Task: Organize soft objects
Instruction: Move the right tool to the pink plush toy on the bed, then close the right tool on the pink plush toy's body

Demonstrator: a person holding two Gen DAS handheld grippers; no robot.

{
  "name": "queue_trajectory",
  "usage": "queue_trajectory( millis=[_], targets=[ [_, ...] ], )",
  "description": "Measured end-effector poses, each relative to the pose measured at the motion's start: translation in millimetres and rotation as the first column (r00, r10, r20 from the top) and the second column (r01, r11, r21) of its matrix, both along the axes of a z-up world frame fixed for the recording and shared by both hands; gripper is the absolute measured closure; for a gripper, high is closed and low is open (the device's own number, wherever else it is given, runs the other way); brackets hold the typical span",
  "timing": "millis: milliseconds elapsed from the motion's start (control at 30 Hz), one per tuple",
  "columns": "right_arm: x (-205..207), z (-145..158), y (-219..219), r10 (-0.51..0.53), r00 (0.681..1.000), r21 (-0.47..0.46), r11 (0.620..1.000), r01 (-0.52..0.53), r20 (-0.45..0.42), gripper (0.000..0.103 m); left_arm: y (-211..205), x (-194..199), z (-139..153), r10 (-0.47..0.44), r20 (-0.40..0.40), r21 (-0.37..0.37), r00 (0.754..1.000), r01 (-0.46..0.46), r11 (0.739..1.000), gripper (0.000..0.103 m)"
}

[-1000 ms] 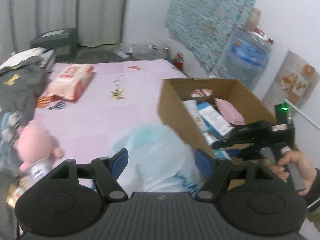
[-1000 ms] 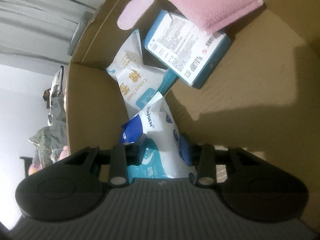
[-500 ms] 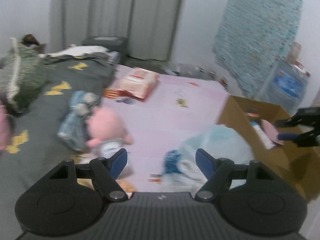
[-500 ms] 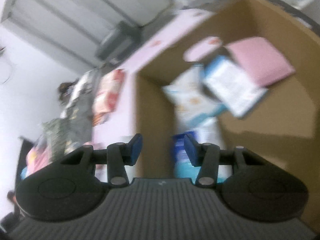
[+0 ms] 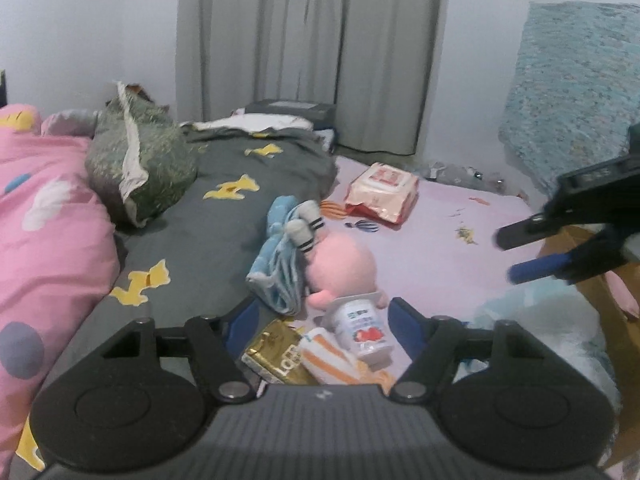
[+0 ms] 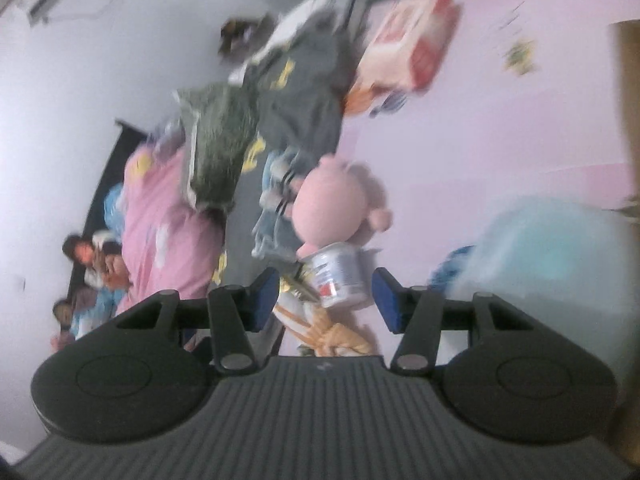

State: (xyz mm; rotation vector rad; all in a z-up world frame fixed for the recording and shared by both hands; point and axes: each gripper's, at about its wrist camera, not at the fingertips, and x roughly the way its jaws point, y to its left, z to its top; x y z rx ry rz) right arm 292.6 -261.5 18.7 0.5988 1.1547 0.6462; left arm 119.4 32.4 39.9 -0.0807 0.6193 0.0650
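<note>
Lying on smooth pink sheet (image 5: pixel 432 256) — round fuzzy pink plush (image 5: pixel 344 268), crinkly packets.

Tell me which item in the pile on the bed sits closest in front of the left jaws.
The white yogurt-style cup with the red fruit label, lying on its side. The pink plush and the blue cloth bundle lie farther back.

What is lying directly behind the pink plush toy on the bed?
Behind the pink plush toy lies a bunched blue cloth with grey striped socks on top, resting against the dark grey blanket. What sits beneath the cloth is covered.
</note>
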Motion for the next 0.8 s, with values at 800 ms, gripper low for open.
queue_trajectory(
  millis=[800],
  targets=[
    [113.7, -68.7, 175.1, 0.228, 0.970, -0.353, 0.917, -0.183, 0.088, 0.031, 30.9, 38.6, -30.6, 0.070, -0.088, -0.058, 0.994, -0.075, 0.995, 0.048]
  ],
)
